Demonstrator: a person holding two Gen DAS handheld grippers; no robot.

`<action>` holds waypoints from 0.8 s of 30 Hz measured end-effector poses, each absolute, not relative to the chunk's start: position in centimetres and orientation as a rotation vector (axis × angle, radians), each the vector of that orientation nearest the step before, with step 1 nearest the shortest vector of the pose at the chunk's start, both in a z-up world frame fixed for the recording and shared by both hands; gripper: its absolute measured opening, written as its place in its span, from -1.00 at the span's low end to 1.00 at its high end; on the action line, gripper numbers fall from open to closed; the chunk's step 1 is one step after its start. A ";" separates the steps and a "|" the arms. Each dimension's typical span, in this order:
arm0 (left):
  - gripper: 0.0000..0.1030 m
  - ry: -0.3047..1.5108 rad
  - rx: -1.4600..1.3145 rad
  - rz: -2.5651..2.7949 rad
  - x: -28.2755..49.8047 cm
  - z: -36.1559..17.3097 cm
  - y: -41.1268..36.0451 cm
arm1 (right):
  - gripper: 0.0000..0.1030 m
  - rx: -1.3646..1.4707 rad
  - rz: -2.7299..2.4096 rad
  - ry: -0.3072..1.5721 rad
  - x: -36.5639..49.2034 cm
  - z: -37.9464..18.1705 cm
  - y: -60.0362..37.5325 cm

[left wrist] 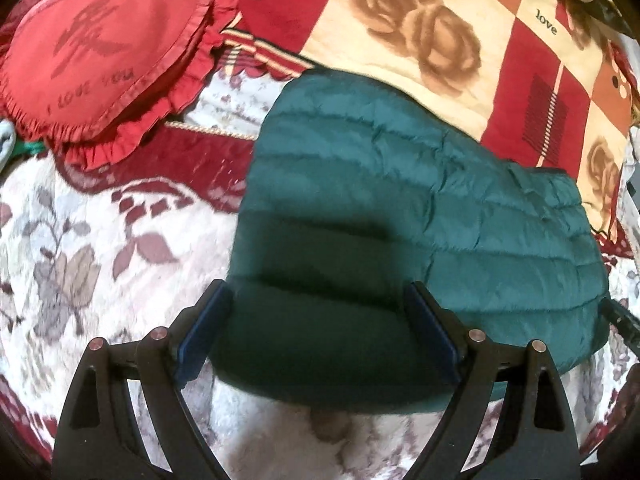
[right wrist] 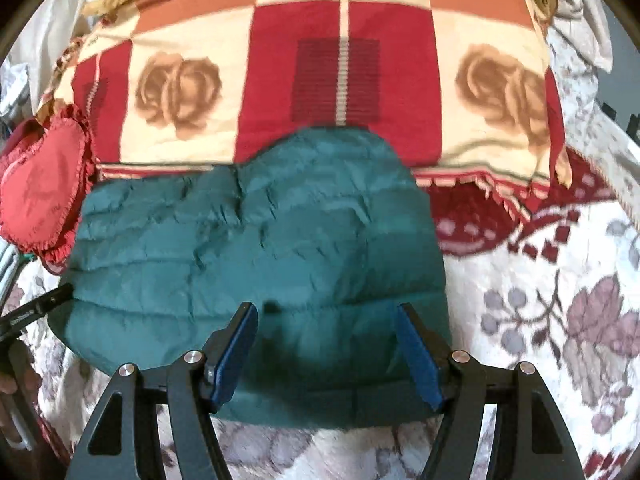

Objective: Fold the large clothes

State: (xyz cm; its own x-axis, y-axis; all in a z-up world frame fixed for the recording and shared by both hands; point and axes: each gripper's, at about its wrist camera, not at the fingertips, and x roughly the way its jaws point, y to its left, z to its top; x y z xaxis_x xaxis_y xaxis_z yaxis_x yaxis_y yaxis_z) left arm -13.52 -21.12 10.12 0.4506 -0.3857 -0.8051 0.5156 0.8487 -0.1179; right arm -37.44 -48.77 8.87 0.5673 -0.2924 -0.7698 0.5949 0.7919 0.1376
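A dark green quilted puffer jacket (left wrist: 400, 216) lies folded into a compact bundle on the flowered bedspread (left wrist: 80, 248). It also shows in the right wrist view (right wrist: 256, 248). My left gripper (left wrist: 318, 294) is open, its blue-padded jaws spread over the jacket's near left part, holding nothing. My right gripper (right wrist: 326, 314) is open too, jaws spread over the jacket's near right edge, holding nothing. The tip of the right gripper (left wrist: 622, 318) shows in the left wrist view at the jacket's right side. The tip of the left gripper (right wrist: 36, 306) shows in the right wrist view at the jacket's left side.
A red heart-shaped ruffled cushion (left wrist: 100, 60) lies to the left of the jacket, also in the right wrist view (right wrist: 40, 196). A red and cream rose-patterned blanket (left wrist: 420, 40) lies behind the jacket, touching its far edge. Flowered bedspread (right wrist: 560, 300) surrounds the bundle.
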 end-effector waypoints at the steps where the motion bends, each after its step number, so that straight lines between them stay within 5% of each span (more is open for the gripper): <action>1: 0.74 0.957 0.156 -0.553 -13.5 9.7 -21.0 | 0.33 0.421 -0.541 0.828 -37.2 8.0 -49.0; 10: 0.74 0.985 0.136 -0.535 -13.8 9.3 -20.3 | 0.39 0.378 -0.571 0.832 -37.4 7.9 -47.9; 14: 0.74 0.998 0.075 -0.531 -14.1 9.6 -19.0 | 0.77 0.419 -0.568 0.775 -39.7 9.3 -46.7; 24: 0.74 1.019 0.043 -0.548 -16.4 11.0 -17.4 | 0.85 0.608 -0.506 0.717 -43.4 9.2 -44.7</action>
State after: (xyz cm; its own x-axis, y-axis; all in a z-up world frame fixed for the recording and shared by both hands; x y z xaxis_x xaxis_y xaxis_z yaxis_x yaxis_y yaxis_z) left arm -16.40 -17.37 10.98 0.4020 -0.4135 -0.8169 0.4527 0.8653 -0.2153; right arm -43.37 -44.68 9.19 0.6499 -0.2170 -0.7284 0.6135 0.7154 0.3342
